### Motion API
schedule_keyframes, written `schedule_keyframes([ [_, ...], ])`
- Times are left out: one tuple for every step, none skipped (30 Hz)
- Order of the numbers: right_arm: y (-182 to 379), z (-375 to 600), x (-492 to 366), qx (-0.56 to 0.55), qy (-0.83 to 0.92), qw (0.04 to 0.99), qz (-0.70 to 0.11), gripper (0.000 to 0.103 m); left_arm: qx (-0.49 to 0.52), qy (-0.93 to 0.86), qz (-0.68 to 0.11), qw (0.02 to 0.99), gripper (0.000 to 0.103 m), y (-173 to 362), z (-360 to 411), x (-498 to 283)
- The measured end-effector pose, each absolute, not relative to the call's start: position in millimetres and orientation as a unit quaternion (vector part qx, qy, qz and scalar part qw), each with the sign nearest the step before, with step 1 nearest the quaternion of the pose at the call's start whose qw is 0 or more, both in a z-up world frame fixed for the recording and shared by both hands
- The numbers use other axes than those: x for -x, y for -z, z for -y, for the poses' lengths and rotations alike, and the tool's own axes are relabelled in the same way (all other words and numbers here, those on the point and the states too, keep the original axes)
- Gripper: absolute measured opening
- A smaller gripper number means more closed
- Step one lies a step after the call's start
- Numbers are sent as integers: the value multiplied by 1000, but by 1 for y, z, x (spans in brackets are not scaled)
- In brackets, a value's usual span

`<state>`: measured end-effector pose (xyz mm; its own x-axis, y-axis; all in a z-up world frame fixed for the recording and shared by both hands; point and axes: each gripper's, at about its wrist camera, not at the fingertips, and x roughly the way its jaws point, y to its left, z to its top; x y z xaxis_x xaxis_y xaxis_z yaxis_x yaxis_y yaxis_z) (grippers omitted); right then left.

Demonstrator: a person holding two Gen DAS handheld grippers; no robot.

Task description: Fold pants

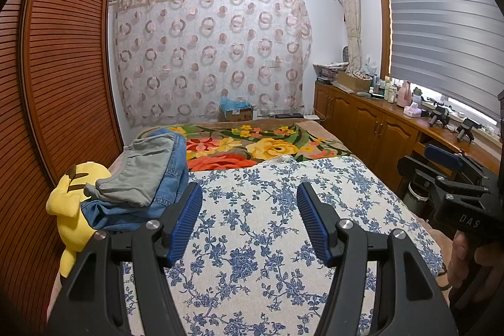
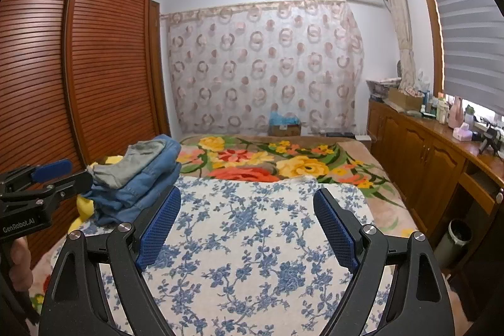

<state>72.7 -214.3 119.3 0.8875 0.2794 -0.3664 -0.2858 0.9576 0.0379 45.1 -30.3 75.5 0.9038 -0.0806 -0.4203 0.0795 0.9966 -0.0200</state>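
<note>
A stack of folded pants lies at the bed's left side: grey pants [image 1: 141,169] on top of blue jeans [image 1: 170,178]. The stack also shows in the right wrist view, grey [image 2: 132,162] over jeans [image 2: 148,188]. My left gripper [image 1: 249,194] is open and empty, held above the blue-and-white floral cloth [image 1: 267,241], to the right of the stack. My right gripper [image 2: 247,200] is open and empty above the same cloth [image 2: 252,241]. Each gripper shows at the edge of the other's view, the right one [image 1: 456,178] and the left one [image 2: 41,181].
A yellow plush toy [image 1: 72,210] lies left of the stack against the louvred wardrobe [image 1: 63,68]. A bright flowered blanket [image 1: 267,147] covers the far bed. A wooden cabinet [image 1: 378,122] with bottles runs along the right wall. A bin [image 2: 456,241] stands by it.
</note>
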Motion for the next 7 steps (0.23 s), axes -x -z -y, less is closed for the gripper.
schedule_keyframes([
  [-119,214,-73,9,-146,971,-188,88,1,41,-216,976,62,-75,31,-46],
  [-119,214,-73,9,-145,971,-188,88,2,41,-216,976,62,-74,31,-46],
  [-119,214,-73,9,-145,971,-188,88,2,41,-216,976,62,-75,30,-45],
  [-119,214,-73,8,-146,971,-188,88,2,41,-216,976,62,-74,30,-46],
  [-119,214,-73,8,-146,971,-188,88,2,41,-216,976,62,-74,30,-46],
  [-119,214,-72,8,-145,971,-188,88,2,41,-216,975,62,-75,30,-45],
  [-119,214,-73,9,-146,971,-188,88,1,41,-216,975,62,-75,30,-46],
])
